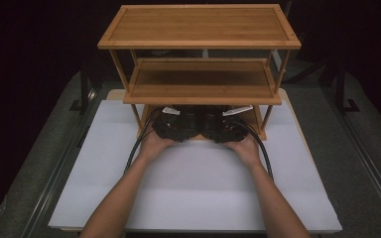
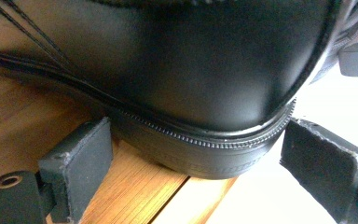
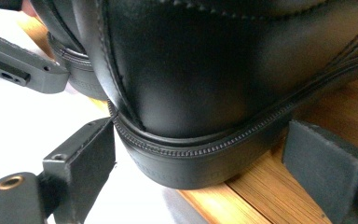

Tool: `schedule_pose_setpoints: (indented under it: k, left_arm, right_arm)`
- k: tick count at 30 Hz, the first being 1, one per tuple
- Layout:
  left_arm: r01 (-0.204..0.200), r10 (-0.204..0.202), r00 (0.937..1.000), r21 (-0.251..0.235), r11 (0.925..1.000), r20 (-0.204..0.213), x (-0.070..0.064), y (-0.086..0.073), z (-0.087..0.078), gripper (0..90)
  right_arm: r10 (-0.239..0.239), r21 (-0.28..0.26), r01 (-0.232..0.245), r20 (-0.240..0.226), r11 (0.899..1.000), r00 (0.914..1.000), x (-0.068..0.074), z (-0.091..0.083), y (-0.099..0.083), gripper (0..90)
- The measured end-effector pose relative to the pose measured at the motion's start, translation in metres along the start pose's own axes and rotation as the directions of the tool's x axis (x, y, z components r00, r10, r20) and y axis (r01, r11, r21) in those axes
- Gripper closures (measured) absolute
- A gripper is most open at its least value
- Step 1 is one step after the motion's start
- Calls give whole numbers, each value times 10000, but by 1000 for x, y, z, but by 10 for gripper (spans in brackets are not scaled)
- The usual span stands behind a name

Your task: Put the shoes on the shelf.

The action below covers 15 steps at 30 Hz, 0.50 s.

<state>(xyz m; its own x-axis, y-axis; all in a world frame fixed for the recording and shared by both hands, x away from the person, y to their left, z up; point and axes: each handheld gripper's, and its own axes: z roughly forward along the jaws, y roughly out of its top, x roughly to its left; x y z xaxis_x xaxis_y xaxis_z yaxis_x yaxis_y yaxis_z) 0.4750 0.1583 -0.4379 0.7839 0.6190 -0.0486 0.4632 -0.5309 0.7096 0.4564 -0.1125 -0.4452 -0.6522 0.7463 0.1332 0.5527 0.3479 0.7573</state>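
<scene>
Two black leather shoes stand side by side on the bottom board of a wooden rack (image 1: 201, 82), heels toward me. In the high view the left shoe (image 1: 191, 115) and right shoe (image 1: 212, 115) sit in shadow under the middle shelf. My left gripper (image 1: 171, 126) is at the left shoe's heel (image 2: 191, 84). In the left gripper view my left gripper (image 2: 196, 149) is open, its pads on either side of the sole. My right gripper (image 1: 226, 128) is at the right shoe's heel (image 3: 191, 79). Seen in its own view, the right gripper (image 3: 200, 149) is open and straddles the heel the same way.
The rack has three wooden levels, and its uprights (image 1: 135, 116) flank the shoes. It stands at the far side of a white tabletop (image 1: 203, 188). Both heels overhang the bottom board's front edge (image 2: 135, 191). Grey floor and dark stands lie around the table.
</scene>
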Motion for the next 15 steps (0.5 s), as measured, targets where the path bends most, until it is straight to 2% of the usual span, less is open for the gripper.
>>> schedule_pose_setpoints:
  k: [1,2,4,15]
  left_arm:
    - [-16,16,10000,67,10000,2,0,-1,1,89]
    - [58,-58,9999,37,10000,129,0,-1,3,89]
    - [125,-125,9999,24,9999,50,1,-2,3,89]
    - [178,-178,9998,10,9998,101,1,-3,3,86]
  right_arm:
    - [5,79,-5,5,10000,10000,1,1,-1,97]
    - [-292,183,288,204,9994,9994,-2,2,-2,97]
    - [-205,-85,205,-31,9998,9998,-2,3,-2,97]
    - [-24,-76,24,-99,10000,9999,-3,4,-4,96]
